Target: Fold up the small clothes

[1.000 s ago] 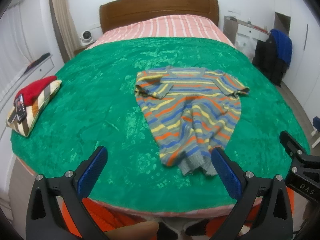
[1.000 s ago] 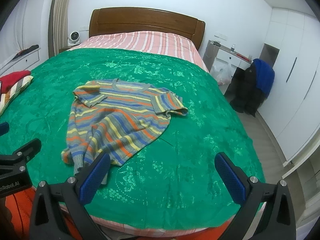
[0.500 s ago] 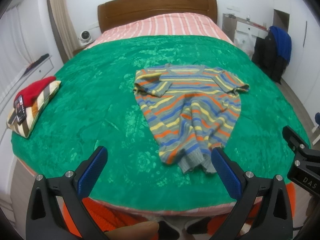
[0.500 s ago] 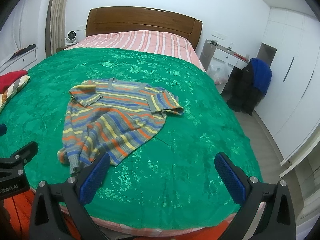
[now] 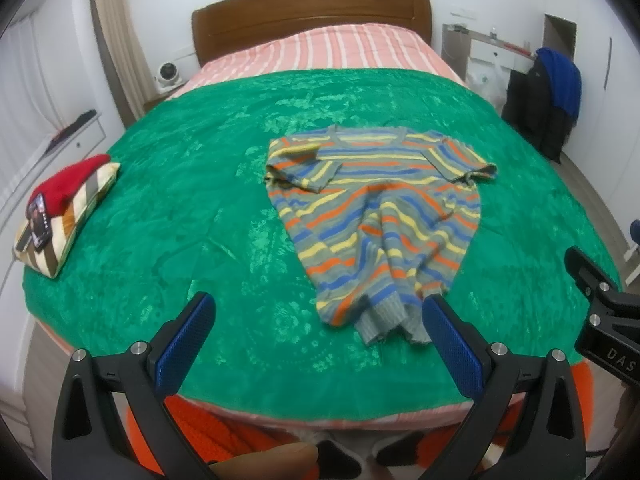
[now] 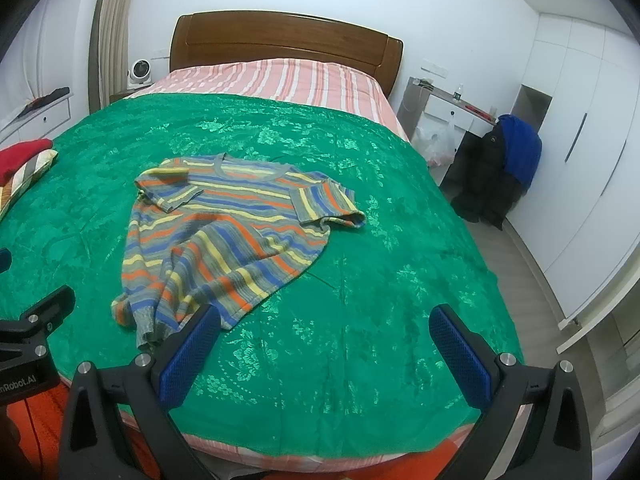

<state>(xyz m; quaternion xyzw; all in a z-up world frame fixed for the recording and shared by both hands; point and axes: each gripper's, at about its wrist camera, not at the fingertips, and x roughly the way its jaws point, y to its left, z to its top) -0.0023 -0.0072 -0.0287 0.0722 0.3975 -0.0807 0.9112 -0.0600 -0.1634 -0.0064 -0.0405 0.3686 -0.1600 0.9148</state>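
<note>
A striped knit T-shirt [image 5: 380,216] lies face up on the green bedspread [image 5: 180,216], toward the foot edge of the bed and slightly right of its middle, collar pointing at the wooden headboard [image 5: 312,12]. Its left sleeve is doubled over onto the chest, its right sleeve sticks out flat, and the lower body is bunched into ridges that pinch the hem narrow near the foot edge. Over the last second both views have crept forward and the shirt sits a little lower and closer in each, so the two grippers appear to be closing in on the hem; nothing on the bed itself has shifted. The left gripper [image 5: 316,328] hangs over the foot edge with its jaws spread wide and nothing between them, its right finger just beside the hem's right corner. The right gripper [image 6: 326,340] is likewise released and empty, its left finger overlapping the hem's near corner in view, though contact cannot be told. Folding has not begun: the likely next step is to pinch the hem corners and pull the body flat. A folded stack of clothes [image 5: 60,208] rests at the left edge.
</note>
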